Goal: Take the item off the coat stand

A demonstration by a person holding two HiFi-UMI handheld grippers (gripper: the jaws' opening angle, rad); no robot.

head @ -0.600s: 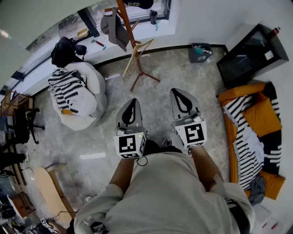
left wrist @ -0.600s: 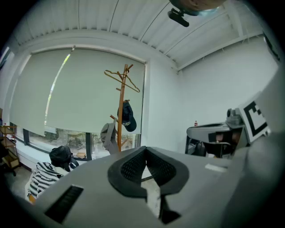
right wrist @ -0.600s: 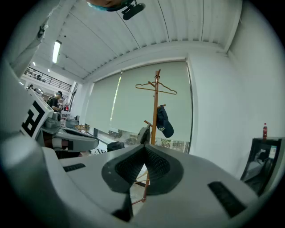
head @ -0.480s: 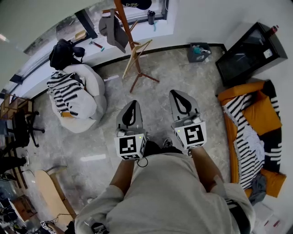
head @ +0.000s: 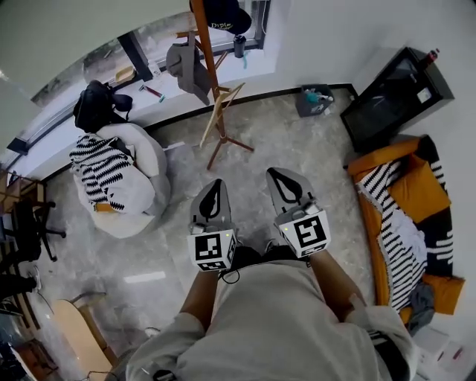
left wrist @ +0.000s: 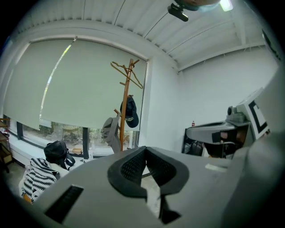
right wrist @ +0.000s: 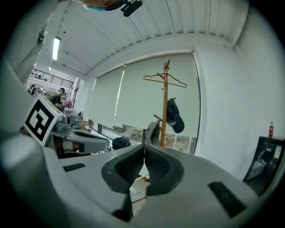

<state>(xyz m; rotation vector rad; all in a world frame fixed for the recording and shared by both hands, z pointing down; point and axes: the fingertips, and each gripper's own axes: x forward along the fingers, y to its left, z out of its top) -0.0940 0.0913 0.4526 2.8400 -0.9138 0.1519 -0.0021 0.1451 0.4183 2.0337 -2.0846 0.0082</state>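
A wooden coat stand [head: 209, 67] rises by the window at the far side of the room. A dark navy cap [head: 226, 13] hangs near its top, and a grey bag [head: 187, 63] hangs lower on its left. The cap [left wrist: 129, 113] and the grey bag [left wrist: 110, 129] also show in the left gripper view; the cap [right wrist: 174, 116] and an empty hanger [right wrist: 164, 79] show in the right gripper view. My left gripper [head: 213, 184] and right gripper [head: 278, 174] are held side by side in front of my body, well short of the stand. Both are shut with nothing between the jaws.
A white beanbag chair [head: 141, 167] with a striped cloth [head: 100, 160] sits to the left, a black backpack [head: 97, 98] behind it. A small bin [head: 314, 99] stands by the far wall. A black cabinet [head: 390, 93] and an orange sofa [head: 413, 216] are on the right.
My view has tipped up and forward, so more of the stand's top and the cap shows. Both grippers sit slightly lower in the head view, still shut.
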